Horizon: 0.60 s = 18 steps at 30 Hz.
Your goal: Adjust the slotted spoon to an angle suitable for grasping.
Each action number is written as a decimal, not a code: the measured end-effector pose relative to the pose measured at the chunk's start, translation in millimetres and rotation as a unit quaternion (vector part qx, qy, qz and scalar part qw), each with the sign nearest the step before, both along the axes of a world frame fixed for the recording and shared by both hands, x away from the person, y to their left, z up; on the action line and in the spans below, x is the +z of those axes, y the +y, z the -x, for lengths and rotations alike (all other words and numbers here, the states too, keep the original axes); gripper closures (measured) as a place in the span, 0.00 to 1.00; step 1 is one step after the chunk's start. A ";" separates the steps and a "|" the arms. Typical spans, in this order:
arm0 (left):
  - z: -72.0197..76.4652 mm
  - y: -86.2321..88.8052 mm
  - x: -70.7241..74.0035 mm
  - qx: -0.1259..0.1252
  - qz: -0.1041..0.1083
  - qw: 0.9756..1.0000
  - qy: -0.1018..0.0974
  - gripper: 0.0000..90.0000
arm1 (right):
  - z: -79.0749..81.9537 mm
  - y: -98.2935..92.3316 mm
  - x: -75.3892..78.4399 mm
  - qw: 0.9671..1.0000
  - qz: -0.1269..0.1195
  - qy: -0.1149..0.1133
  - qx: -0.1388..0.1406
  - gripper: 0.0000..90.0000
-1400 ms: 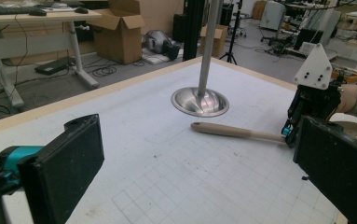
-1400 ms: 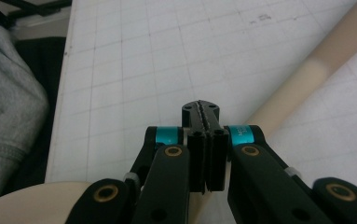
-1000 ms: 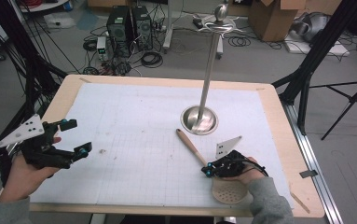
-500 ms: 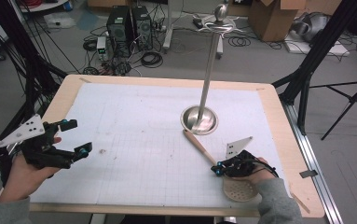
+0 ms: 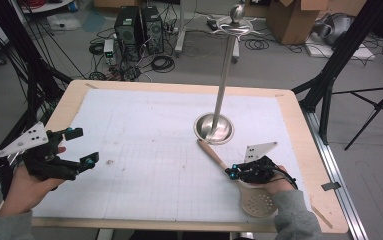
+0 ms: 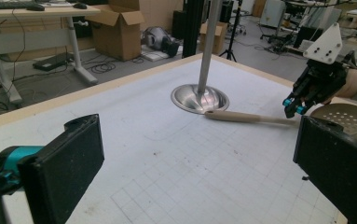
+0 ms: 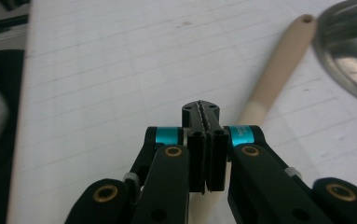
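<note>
Right hand-held gripper (image 5: 232,172) jaws together, sitting over the skimmer (image 5: 249,192) handle, nothing clamped. Skimmer lies flat on tabletop (image 5: 144,130), handle tip touching stand base (image 5: 214,127). Left hand-held gripper (image 5: 81,147) jaws apart, empty.

Your right gripper (image 7: 205,114) hides the skimmer's (image 7: 278,70) lower handle; the stand base (image 7: 348,56) is cut off at the edge.

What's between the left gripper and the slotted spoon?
Bare gridded mat in the high view; nothing between the left gripper and the slotted spoon.
</note>
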<state>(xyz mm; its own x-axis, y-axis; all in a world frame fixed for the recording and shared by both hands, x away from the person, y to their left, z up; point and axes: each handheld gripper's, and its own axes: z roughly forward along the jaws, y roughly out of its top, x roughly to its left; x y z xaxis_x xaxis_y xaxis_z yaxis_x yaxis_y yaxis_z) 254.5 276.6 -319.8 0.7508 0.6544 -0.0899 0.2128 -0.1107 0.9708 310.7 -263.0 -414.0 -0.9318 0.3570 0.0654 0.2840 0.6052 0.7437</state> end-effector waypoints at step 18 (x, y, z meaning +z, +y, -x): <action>0.5 -0.9 0.1 -0.002 -0.001 1.000 -0.001 0.02 | -16.6 11.6 -6.7 0.992 0.038 0.002 -0.116 1.00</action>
